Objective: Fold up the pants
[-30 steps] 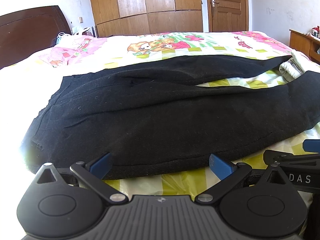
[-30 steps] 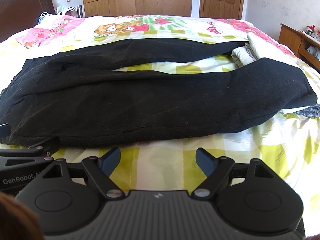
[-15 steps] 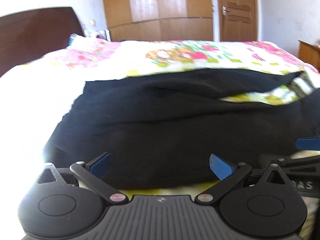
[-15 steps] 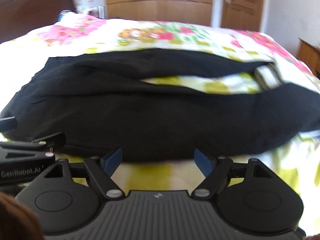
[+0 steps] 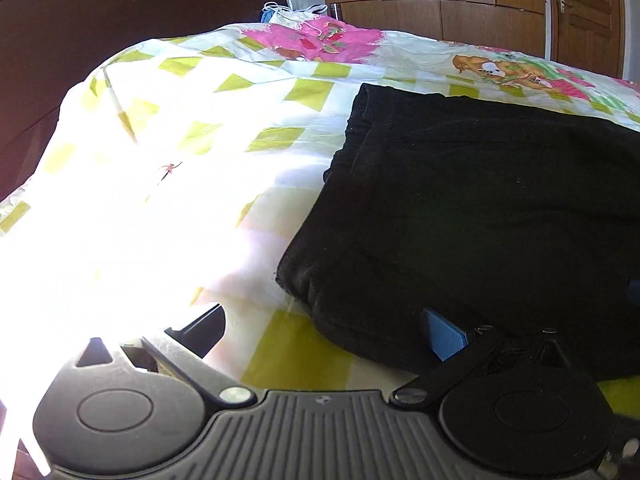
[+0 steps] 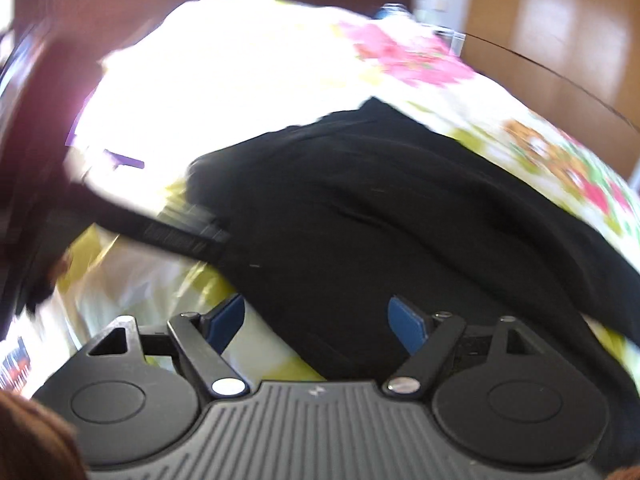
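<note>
Printed cotton, checked in green and pink, covers the bed (image 5: 168, 128) that serves as your work surface; it gives the garment a broad, flat base for folding. Across it lie the black pants (image 5: 480, 208), spread flat with the waist end towards the dark headboard (image 5: 120, 12), so that the waistband edge is free to be picked up.

Your left gripper (image 5: 324, 332) sits low at the near waist corner. Its fingers are spread wide: the blue pad (image 5: 444, 334) rests against the fabric edge while the other finger lies over bare sheet, so nothing is pinched yet. This placement appears to straddle the corner ready for a grasp.

Your right gripper (image 6: 316, 322) points down at the same waist end, beside the left one. Its fingers (image 6: 406, 326) are likewise spread, with the hem between them but not clamped. The right view is blurred, so contact cannot be confirmed.
</note>
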A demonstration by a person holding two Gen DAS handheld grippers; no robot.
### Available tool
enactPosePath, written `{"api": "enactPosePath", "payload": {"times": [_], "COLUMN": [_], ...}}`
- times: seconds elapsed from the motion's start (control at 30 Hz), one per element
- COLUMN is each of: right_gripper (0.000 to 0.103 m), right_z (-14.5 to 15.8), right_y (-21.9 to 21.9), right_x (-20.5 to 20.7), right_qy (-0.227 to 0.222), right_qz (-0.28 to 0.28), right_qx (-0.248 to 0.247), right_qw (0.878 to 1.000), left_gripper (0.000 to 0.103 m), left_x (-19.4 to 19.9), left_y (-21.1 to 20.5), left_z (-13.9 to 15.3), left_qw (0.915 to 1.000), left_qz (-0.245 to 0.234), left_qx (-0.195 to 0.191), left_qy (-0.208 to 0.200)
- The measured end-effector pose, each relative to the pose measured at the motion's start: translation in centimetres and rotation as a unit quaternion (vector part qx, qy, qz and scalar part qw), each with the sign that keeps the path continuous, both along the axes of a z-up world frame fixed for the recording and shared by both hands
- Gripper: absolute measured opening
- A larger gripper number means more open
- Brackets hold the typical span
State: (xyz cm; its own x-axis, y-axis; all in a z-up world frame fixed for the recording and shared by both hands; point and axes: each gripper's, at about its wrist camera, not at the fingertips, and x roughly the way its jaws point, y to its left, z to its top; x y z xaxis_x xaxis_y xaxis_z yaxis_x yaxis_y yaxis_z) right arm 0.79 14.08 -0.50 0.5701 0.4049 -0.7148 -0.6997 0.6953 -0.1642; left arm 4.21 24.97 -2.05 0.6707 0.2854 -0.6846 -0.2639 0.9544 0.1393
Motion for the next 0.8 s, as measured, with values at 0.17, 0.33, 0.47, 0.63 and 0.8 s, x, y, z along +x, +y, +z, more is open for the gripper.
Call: {"api": "enactPosePath", "payload": {"times": [0.17,0.33,0.47,0.63,0.8], "right_gripper": [0.051,0.019,0.012,0.011,0.02], "right_z": [-2.5,-2.1,-1.7,-1.7,-0.5], "right_y": [1.5,3.0,4.5,6.0,4.1], "right_x": [1.9,1.4,-0.1,-1.5,-1.7], "right_qy": [0.027,0.052,0.062,0.079,0.098], "right_qz": [0.0,-0.006,0.014,0.049,0.033], "right_qx": [-0.04,-0.035,-0.032,-0.023,0.02], "right_qw": [0.999,0.998,0.997,0.995,0.994], "left_gripper": [0.083,0.057,0.056,0.058,0.059], "left_x": [2.2,2.2,1.2,-0.9,-1.7], "left_y": [0.7,2.6,3.5,4.9,4.1], "left_z": [-0.6,-0.7,-0.5,-0.2,0.9], "left_qw": [0.9993,0.9967,0.9982,0.9991,0.9992], "left_qz": [-0.037,-0.057,-0.055,-0.034,-0.029], "left_qx": [-0.008,-0.057,-0.02,0.008,0.021], "left_qy": [0.001,0.003,0.015,0.023,0.018]}}
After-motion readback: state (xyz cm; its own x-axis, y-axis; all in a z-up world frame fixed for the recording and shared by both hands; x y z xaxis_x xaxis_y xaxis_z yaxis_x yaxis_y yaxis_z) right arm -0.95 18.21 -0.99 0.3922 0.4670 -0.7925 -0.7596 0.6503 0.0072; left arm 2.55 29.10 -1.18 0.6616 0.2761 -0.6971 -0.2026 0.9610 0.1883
